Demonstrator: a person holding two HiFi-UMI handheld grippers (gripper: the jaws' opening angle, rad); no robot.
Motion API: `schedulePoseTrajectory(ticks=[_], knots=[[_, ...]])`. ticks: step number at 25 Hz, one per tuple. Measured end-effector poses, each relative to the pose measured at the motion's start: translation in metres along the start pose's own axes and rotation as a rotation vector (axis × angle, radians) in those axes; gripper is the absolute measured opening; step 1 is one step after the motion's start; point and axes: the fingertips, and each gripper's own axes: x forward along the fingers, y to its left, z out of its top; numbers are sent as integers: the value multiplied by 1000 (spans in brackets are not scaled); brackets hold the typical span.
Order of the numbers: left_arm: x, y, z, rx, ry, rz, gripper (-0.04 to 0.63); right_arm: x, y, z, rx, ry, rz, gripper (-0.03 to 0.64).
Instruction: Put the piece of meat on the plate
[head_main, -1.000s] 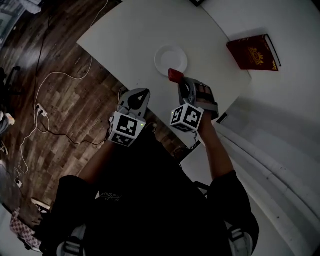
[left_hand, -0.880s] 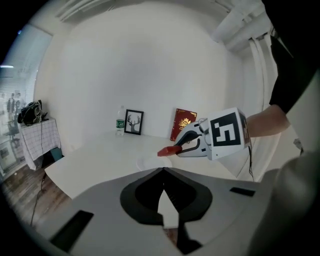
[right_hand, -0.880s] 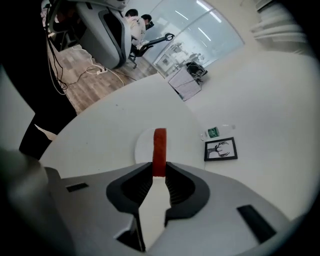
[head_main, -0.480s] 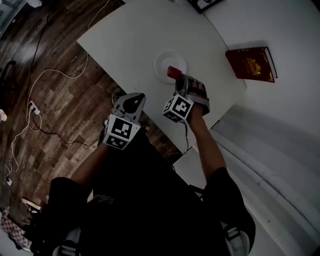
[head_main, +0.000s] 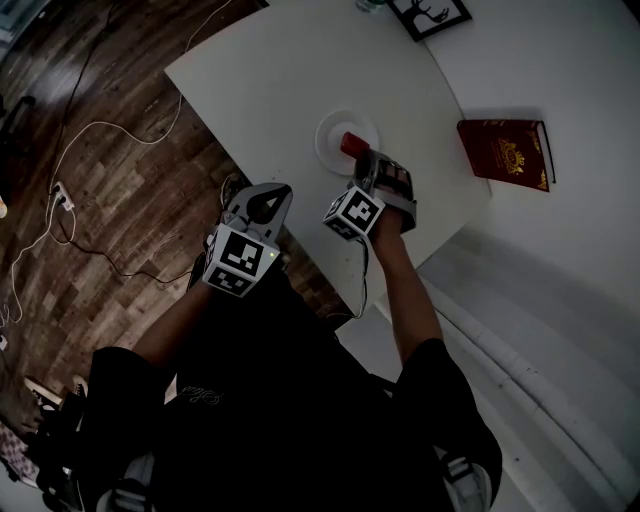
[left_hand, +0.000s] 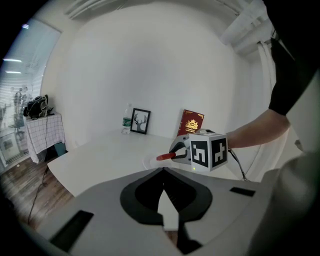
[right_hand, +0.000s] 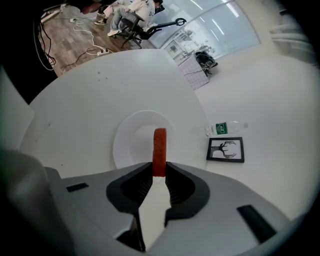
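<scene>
Head view: at centre left, the left claw (head_main: 268, 196) is clenched on nothing, at the surface (head_main: 270, 80) edge. At centre, the meat (head_main: 351, 144) is gripped at its near end by the right claw (head_main: 366, 168), over the plate (head_main: 326, 135). It is judged light and stiff. Bare surface surrounds the plate; the book (head_main: 505, 150) lies well right.
</scene>
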Motion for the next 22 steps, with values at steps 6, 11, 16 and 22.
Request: schedulePoseTrajectory(ticks=[6,11,16,22], knots=[[-3,7,-5,-24,12,49,3,12,-4,0,-54,13,-33,94],[-11,9,-13,-42,20,81,3,16,0,1,-70,25,-19,94],[-15,15,-18,-60,33,111,3,18,-4,9,-88,17,-38,94],[-18,17,-21,-65,45,119,3,15,-8,18,-127,8,-29,95]])
